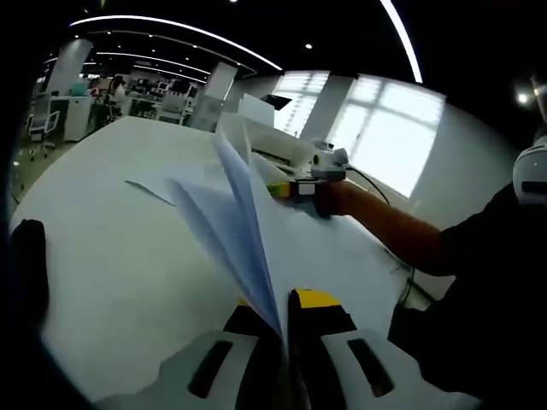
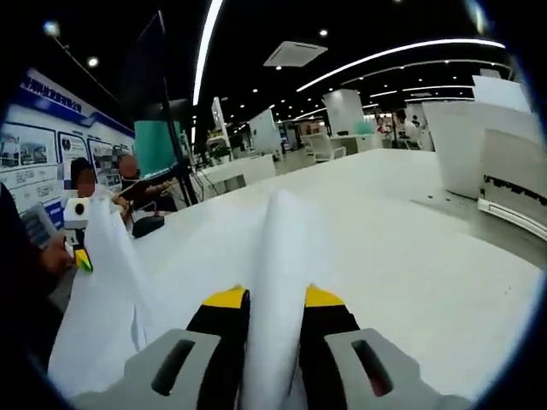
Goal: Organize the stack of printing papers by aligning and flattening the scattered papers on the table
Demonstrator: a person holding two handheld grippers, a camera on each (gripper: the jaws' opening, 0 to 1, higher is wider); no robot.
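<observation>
A: Why lift the printing papers (image 1: 244, 226) mid-frame, off the white table (image 1: 111, 248)?

B: The left gripper (image 1: 285, 325) and right gripper (image 2: 265, 320) each have jaws clamped on an edge, likely to square the sheets before flattening.

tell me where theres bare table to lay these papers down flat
Bare tabletop lies left of the lifted papers in the left gripper view, toward the far office. In the right gripper view, open table runs right of the sheets up to the white machine. It is crowded between the grippers, where the other gripper also grips paper.
</observation>
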